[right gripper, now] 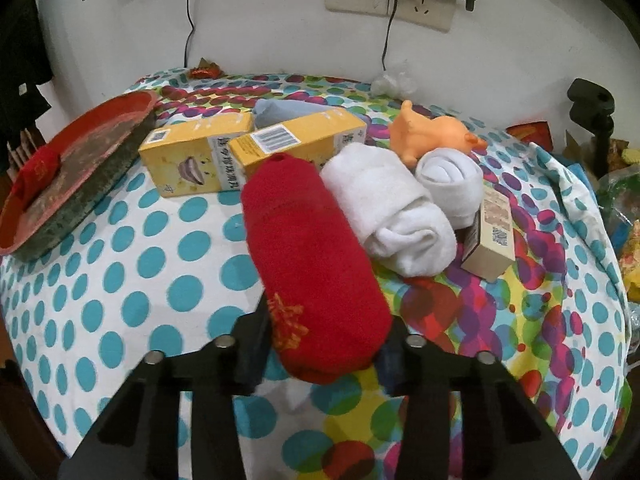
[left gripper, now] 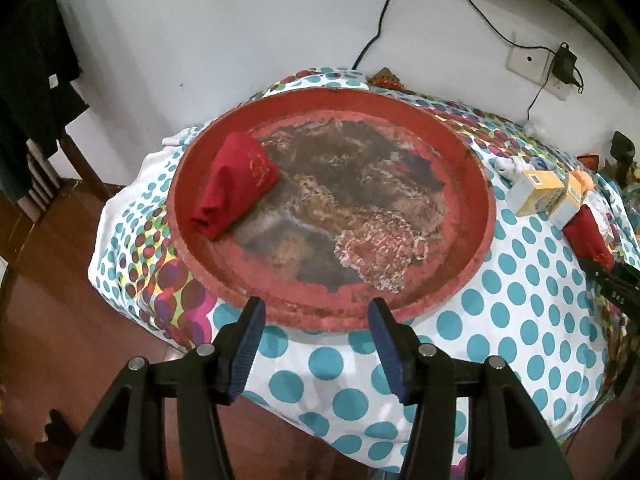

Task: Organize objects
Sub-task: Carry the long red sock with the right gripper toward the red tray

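Observation:
A round red tray (left gripper: 486,216) with a worn, mottled bottom lies on the polka-dot cloth. A rolled red sock (left gripper: 236,188) lies in its left part. My left gripper (left gripper: 316,312) is open and empty at the tray's near rim. My right gripper (right gripper: 324,332) is shut on a second rolled red sock (right gripper: 312,256) and holds it above the cloth. The tray (right gripper: 120,120) shows at the left of the right wrist view. In the left wrist view the right gripper and its red sock (left gripper: 592,236) show at the right edge.
Two yellow boxes (right gripper: 188,160) (right gripper: 304,140), rolled white socks (right gripper: 392,208) (right gripper: 452,184), a grey sock (right gripper: 280,112), an orange toy pig (right gripper: 432,132) and a small beige box (right gripper: 494,236) lie behind. Wall sockets with cables (right gripper: 424,4) are above. The table drops to a wooden floor (left gripper: 60,300).

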